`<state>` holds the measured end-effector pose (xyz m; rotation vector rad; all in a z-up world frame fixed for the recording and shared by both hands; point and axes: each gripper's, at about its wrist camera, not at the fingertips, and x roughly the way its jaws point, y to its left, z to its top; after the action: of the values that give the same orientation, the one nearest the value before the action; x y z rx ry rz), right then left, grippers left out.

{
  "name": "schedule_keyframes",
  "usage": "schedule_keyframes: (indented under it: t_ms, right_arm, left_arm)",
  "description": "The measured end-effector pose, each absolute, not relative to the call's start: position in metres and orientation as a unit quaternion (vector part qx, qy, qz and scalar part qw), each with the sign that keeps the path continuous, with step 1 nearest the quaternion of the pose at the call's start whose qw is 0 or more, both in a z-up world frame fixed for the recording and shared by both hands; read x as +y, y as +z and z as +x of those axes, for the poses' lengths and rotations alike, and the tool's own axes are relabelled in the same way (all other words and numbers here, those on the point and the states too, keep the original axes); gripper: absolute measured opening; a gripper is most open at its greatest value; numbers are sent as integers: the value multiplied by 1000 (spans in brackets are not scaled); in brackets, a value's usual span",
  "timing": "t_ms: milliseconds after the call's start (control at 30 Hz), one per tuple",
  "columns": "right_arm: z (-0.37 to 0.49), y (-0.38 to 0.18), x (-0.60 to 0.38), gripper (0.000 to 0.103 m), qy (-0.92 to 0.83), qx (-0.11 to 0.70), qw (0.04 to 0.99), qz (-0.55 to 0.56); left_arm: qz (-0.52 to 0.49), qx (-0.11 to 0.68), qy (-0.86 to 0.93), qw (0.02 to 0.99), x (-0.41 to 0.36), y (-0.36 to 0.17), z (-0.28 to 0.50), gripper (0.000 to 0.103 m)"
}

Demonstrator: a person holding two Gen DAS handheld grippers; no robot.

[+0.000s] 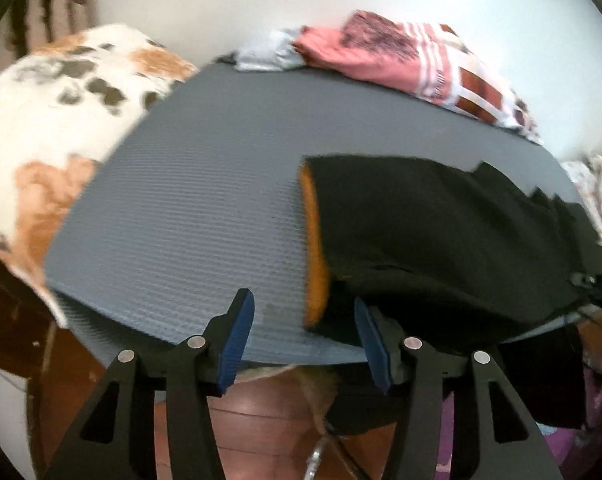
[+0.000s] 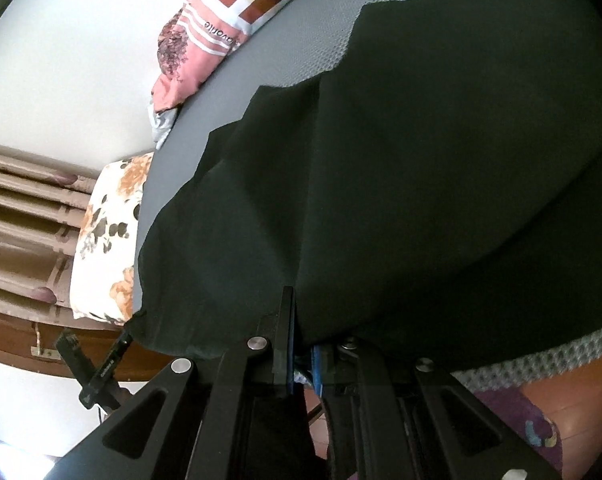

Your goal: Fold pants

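Black pants [image 1: 429,232] with an orange inner edge [image 1: 315,248] lie on the right half of a grey mat [image 1: 189,208], partly hanging over its near edge. My left gripper [image 1: 305,316] is open at the mat's near edge, its right finger pad [image 1: 371,344] under the pants' orange corner. In the right wrist view the pants [image 2: 381,180] cover most of the mat [image 2: 301,48]. My right gripper [image 2: 301,344] is shut on the pants' near edge; the right finger is mostly hidden under the cloth.
A floral pillow [image 1: 49,128] lies left of the mat and shows in the right wrist view [image 2: 105,236]. Pink and checked folded clothes [image 1: 401,56] sit at the mat's far edge. Below is a wooden floor [image 1: 269,420]. White wall behind.
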<state>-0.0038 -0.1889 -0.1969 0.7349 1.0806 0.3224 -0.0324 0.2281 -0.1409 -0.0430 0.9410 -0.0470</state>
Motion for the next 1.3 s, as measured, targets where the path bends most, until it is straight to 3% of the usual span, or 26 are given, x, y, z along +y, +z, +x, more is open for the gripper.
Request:
schedule_keyframes:
  t_ms: [233,300,533,733,1000,1133,1300]
  right_arm:
    - [-4,-207,-189,8,151,503,774,353]
    - [-4,-206,-188,8,153,501,777,350]
    - [-4,-210,-188,11,170,497,765,372]
    - [-8,-207,-210,15,174,463,764,414]
    - [-4,-210,-317,37,132,355,763,524]
    - [10,-216,-385,38,106,295,754,577]
    - [32,-212,-463,38,45,238,761,602]
  left_arm:
    - [1,355,-6,935,203,-75,-42,55]
    - [14,354,-46,934,177,-70,-36,62]
    - [77,425,-141,891,98,-126,5,62]
    - [58,496,-142,855,90,-176,37,62]
    - [71,481,-135,863,86,-179,29,62]
    - [66,483,-135,863,85,-181,29,64]
    - [83,484,-134,861,78,-182,29,73]
